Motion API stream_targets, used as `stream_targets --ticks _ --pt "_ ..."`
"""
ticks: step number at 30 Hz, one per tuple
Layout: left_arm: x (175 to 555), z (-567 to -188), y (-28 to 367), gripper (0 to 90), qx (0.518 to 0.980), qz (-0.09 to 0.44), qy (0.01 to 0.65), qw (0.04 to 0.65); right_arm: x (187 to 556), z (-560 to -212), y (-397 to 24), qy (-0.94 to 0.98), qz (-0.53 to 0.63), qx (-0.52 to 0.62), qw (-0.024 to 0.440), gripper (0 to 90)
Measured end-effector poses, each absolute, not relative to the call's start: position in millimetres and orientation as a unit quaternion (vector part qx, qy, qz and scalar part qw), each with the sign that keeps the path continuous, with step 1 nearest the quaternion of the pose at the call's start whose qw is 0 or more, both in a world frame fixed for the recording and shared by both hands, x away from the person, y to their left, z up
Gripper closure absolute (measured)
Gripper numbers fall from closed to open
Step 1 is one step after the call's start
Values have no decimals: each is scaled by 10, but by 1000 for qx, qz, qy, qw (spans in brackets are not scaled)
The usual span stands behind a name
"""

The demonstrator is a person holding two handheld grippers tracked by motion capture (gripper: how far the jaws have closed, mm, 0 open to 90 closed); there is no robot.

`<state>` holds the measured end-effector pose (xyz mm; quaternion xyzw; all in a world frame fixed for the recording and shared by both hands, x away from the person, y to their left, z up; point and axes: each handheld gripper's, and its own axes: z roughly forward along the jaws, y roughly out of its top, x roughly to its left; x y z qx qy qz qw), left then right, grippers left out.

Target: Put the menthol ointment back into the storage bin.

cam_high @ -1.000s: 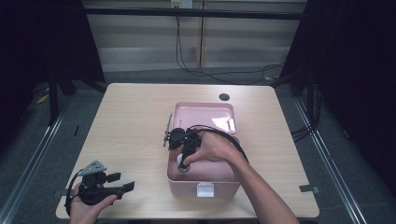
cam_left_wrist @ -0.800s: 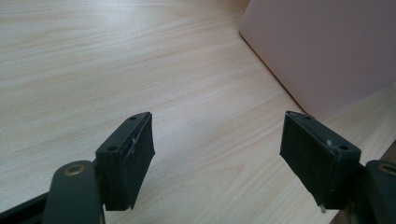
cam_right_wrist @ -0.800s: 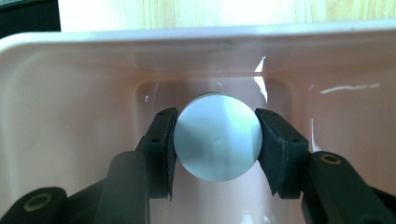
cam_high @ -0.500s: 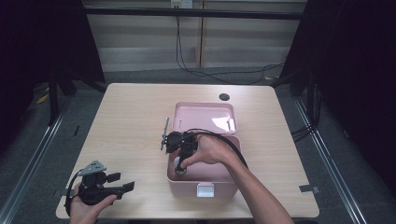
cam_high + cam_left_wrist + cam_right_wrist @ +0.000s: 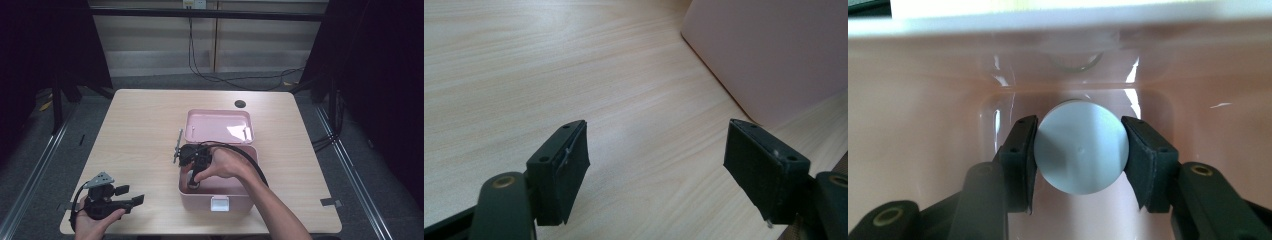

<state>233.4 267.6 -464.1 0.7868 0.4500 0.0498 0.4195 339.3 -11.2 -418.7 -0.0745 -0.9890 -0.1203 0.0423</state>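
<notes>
A pink box with its lid open stands on the table's near middle. My right gripper points down into the box's left part. In the right gripper view its jaws are shut on a pale grey round lid or puck, held low near the pink box's corner. My left gripper rests at the table's near left edge, held by a hand. In the left gripper view it is open over bare wood, with the pink box wall ahead to the right.
The wooden table has a dark round hole near its far edge. A thin metal rod sticks up beside the box's left side. A black cable loops over the box. Tape marks sit near the table's right edge.
My right gripper has shifted slightly left and lower inside the box while holding the round piece. The left gripper has stayed put.
</notes>
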Motion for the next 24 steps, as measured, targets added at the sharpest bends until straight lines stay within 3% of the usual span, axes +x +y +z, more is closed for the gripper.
stream_targets --ticks 24 --pt "2333 -4639 2674 258 787 50 450 419 3397 -4319 -95 -989 -124 -66 43 511"
